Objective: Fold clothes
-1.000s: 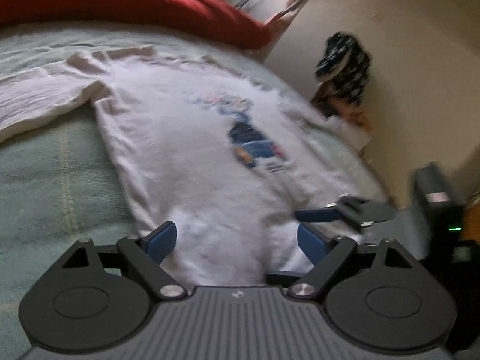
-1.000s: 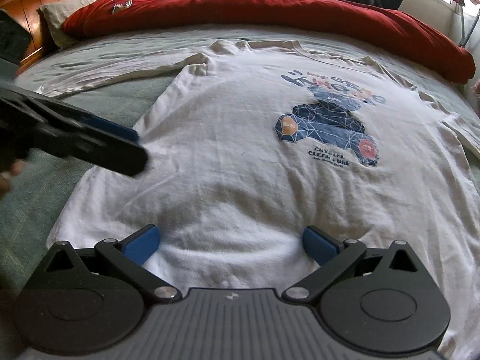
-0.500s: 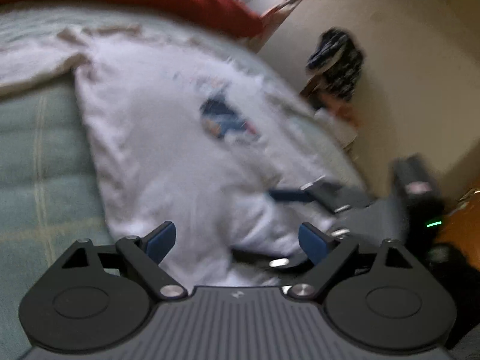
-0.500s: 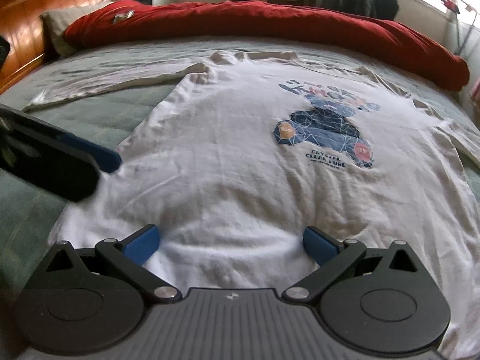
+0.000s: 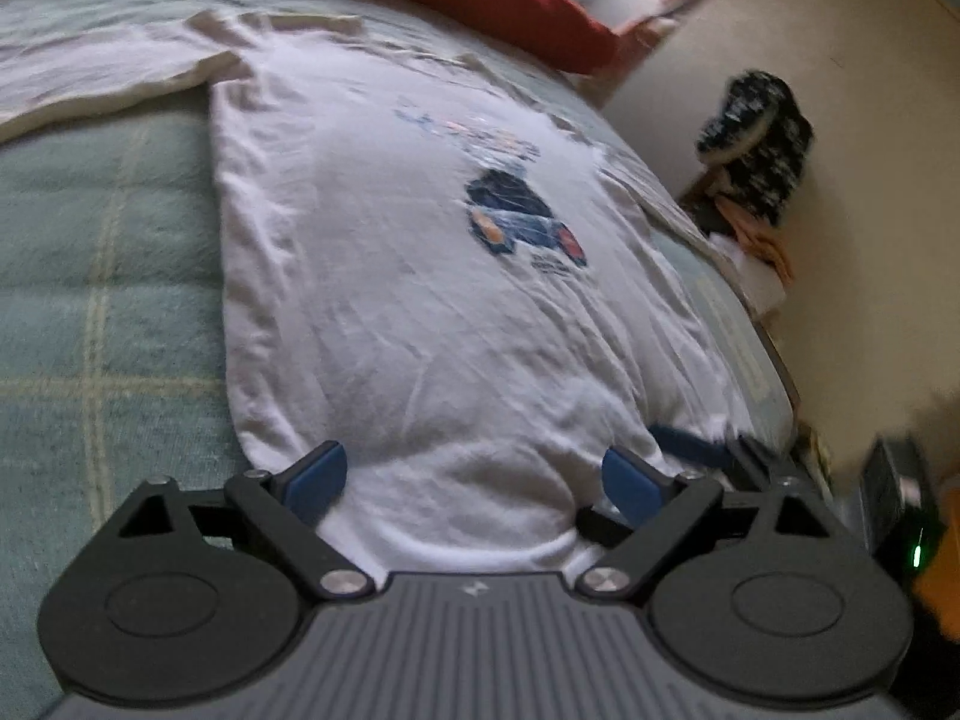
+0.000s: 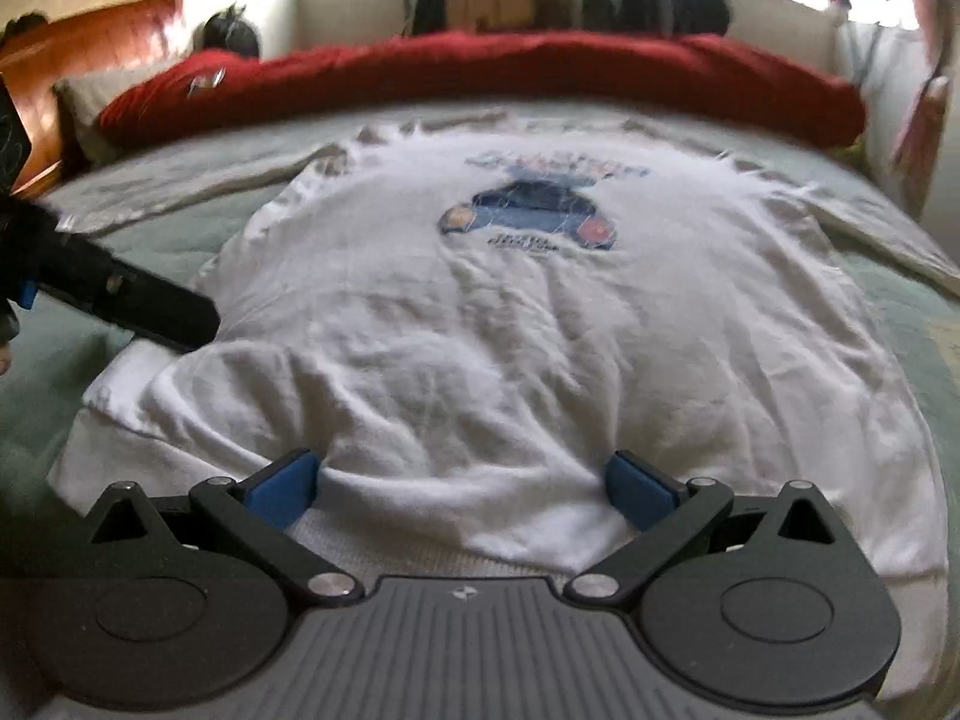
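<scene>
A white long-sleeved shirt (image 5: pixel 390 276) with a blue bear print (image 5: pixel 522 222) lies front up on a pale green bedspread (image 5: pixel 102 276), its sleeves spread sideways. My left gripper (image 5: pixel 474 480) is open low over the left part of the hem, with white cloth between its blue pads (image 5: pixel 315 474). In the right wrist view the shirt (image 6: pixel 540 324) fills the middle, and my right gripper (image 6: pixel 461 489) is open at the rumpled hem, cloth lying between its fingers. Each gripper shows in the other's view: the right gripper (image 5: pixel 690 447) and the left gripper (image 6: pixel 138 306).
A red duvet (image 6: pixel 480 78) is heaped along the far side of the bed, with a wooden headboard (image 6: pixel 78 54) at the far left. Beyond the bed's right edge are a wall, a dark patterned garment (image 5: pixel 756 144) and a black device with a green light (image 5: pixel 900 516).
Both grippers have dropped lower onto the shirt's hem and stayed open. The hem has bunched up in front of the right gripper. The left gripper has shifted along the hem.
</scene>
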A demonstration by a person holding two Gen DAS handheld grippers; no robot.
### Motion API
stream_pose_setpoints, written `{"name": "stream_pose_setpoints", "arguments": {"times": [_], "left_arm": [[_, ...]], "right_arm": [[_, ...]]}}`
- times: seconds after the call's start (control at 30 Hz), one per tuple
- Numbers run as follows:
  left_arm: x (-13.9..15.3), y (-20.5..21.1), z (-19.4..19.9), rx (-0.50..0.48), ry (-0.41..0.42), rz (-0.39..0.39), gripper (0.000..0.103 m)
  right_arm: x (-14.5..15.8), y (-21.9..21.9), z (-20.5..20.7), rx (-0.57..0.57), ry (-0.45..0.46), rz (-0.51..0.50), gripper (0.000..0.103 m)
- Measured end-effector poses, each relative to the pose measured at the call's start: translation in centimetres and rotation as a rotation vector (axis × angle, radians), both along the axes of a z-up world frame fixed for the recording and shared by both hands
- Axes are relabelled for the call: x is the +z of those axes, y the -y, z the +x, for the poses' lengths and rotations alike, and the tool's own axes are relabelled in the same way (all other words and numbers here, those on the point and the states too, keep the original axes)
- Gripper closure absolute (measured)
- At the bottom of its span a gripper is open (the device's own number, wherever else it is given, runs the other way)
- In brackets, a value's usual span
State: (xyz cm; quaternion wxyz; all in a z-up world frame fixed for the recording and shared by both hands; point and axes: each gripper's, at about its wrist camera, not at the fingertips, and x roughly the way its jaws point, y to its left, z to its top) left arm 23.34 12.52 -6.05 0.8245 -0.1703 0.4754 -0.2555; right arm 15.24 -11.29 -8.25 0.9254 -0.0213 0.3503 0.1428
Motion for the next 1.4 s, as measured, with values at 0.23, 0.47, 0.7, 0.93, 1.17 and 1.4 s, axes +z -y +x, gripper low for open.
{"name": "stream_pose_setpoints", "arguments": {"times": [0.23, 0.47, 0.7, 0.93, 1.17, 1.4], "left_arm": [[1.6, 2.3, -0.7, 0.054, 0.003, 0.092, 0.011], [1.1, 2.3, -1.3, 0.091, 0.006, 0.092, 0.011], [2.3, 2.1, -0.9, 0.103, 0.093, 0.056, 0.011], [0.6, 2.6, -1.1, 0.073, 0.068, 0.092, 0.011], [2.0, 3.1, -1.1, 0.067, 0.141, 0.112, 0.011], [0.0, 3.4, -1.5, 0.033, 0.139, 0.137, 0.010]], "right_arm": [[0.1, 0.9, -0.6, 0.002, 0.018, 0.029, 0.000], [0.7, 2.1, -1.4, 0.056, 0.014, 0.064, 0.000], [3.4, 4.6, -0.4, -0.027, 0.092, 0.116, 0.000], [0.6, 5.6, -0.2, -0.066, 0.016, 0.067, 0.000], [2.6, 7.5, 0.8, -0.070, 0.041, 0.135, 0.000], [0.6, 8.6, 1.7, -0.096, -0.009, 0.057, 0.000]]}}
